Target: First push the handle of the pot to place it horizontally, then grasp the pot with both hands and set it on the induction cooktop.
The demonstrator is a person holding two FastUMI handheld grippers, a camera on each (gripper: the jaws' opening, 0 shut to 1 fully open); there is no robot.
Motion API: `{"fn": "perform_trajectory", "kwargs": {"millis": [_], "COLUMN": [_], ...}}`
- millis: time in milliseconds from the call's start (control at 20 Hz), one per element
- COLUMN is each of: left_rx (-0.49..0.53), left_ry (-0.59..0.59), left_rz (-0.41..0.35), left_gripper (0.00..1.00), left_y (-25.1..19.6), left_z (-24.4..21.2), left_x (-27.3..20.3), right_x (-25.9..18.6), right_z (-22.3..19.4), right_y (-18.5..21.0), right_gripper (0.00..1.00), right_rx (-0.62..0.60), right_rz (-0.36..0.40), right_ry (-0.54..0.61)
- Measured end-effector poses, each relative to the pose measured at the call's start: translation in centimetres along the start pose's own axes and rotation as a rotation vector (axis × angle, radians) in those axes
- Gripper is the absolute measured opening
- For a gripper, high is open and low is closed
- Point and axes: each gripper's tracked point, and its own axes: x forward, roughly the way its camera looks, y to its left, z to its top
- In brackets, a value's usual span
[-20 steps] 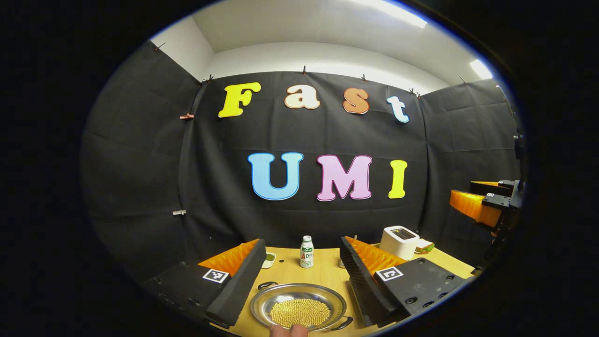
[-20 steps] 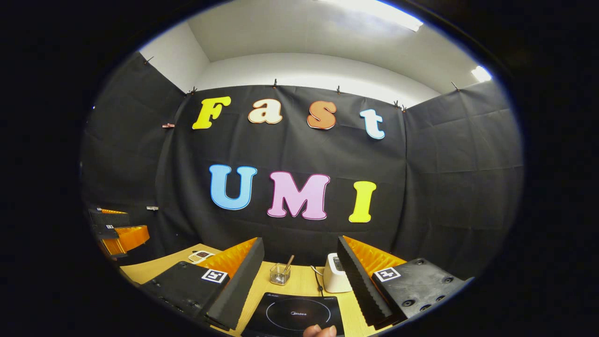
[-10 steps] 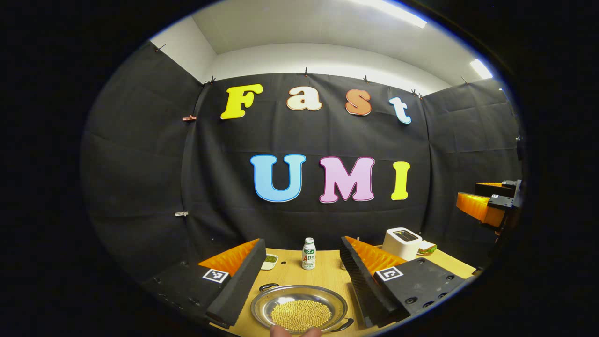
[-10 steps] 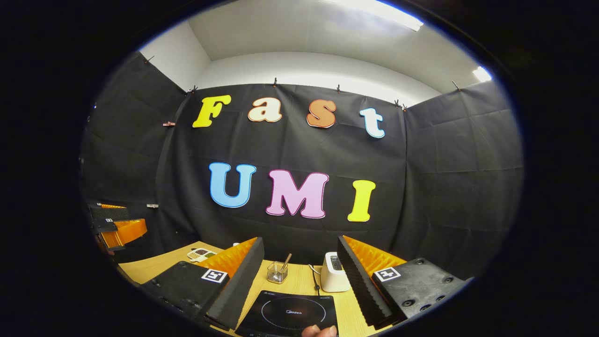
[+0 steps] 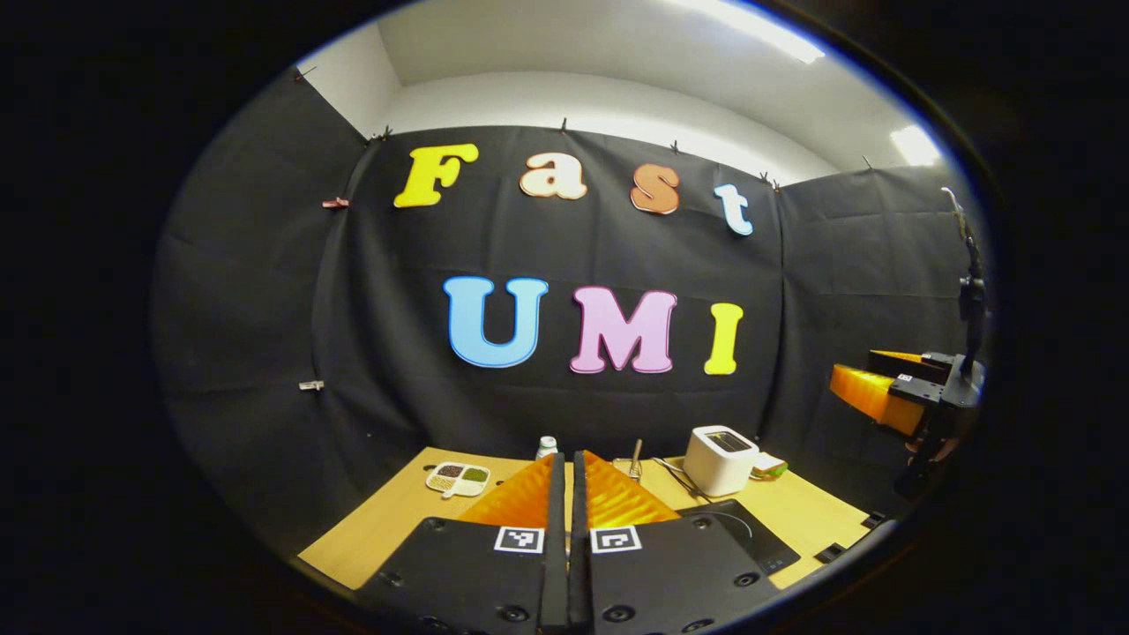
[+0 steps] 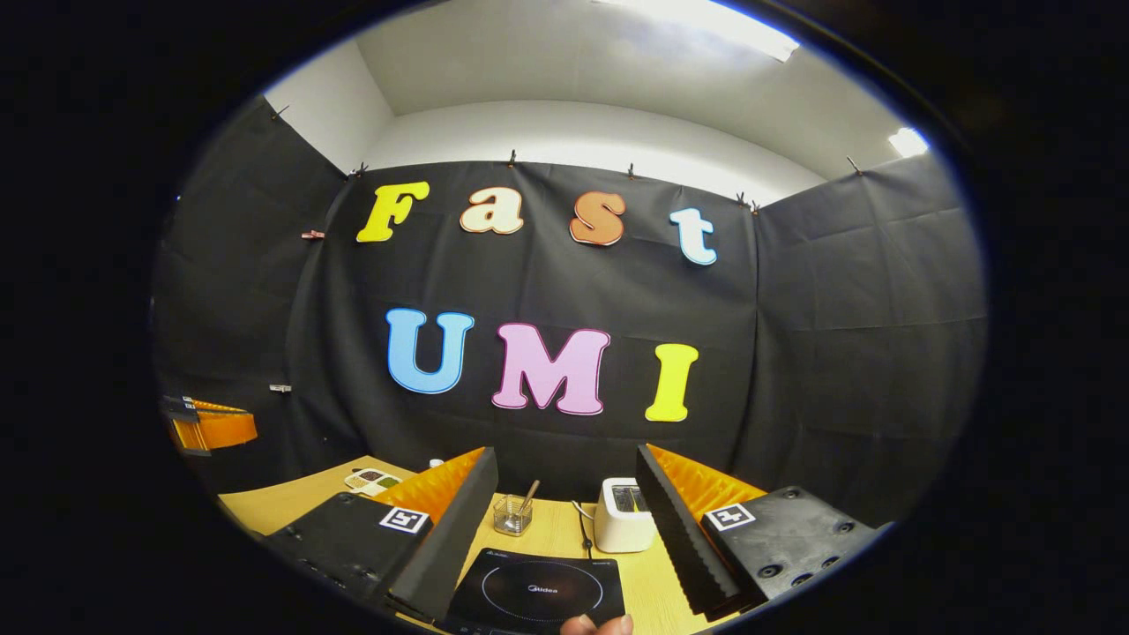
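My left gripper (image 5: 565, 460) is shut, its two fingers pressed flat together with nothing showing between them. To their right lies a corner of the black induction cooktop (image 5: 751, 540) on the wooden table (image 5: 388, 520). My right gripper (image 6: 564, 457) is open, its fingers spread wide above the induction cooktop (image 6: 536, 591), which sits between them near the table's front. A person's fingertip (image 6: 600, 624) pokes in at the bottom edge. The right gripper (image 5: 891, 392) also hangs at the far right in the left gripper view, and the left gripper (image 6: 210, 428) at the far left in the right gripper view.
A white toaster (image 6: 623, 526) with its cord stands behind the cooktop, next to a small glass jar (image 6: 512, 516) holding a spoon. A divided snack tray (image 5: 457, 477) lies at the back left of the table, near a bottle cap (image 5: 548, 444). Black cloth walls close in the booth.
My left gripper has shut; a moment ago its fingers stood wide apart around the steel pot of yellow grains. Its view has swung and lifted. The right gripper has barely moved.
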Motion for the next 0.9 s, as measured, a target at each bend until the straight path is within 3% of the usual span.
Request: {"fn": "perform_trajectory", "kwargs": {"millis": [150, 350, 550, 700, 900], "left_rx": [0.027, -0.017, -0.015, -0.080, -0.054], "left_ry": [0.078, 0.211, 0.410, 0.559, 0.748], "left_rz": [-0.023, -0.093, -0.118, -0.172, -0.203], "left_gripper": [0.05, 0.05, 0.05, 0.05, 0.05], "left_y": [0.3, -0.8, -0.5, -1.3, -2.3], "left_z": [-1.8, -5.2, -10.4, -14.4, -19.3], "left_x": [-0.4, -0.8, -1.6, -2.7, -4.4], "right_x": [-0.7, -1.3, -1.8, -2.3, -2.7], "right_z": [-0.1, -0.3, -0.8, -0.9, -1.3], "right_y": [0.1, -0.5, -0.8, -1.1, -1.9], "right_gripper": [0.98, 0.98, 0.96, 0.98, 0.99], "right_rx": [-0.012, -0.006, -0.009, -0.021, -0.036], "right_rz": [0.000, -0.015, -0.032, -0.041, -0.043], "right_ry": [-0.003, 0.005, 0.018, 0.021, 0.031]}}
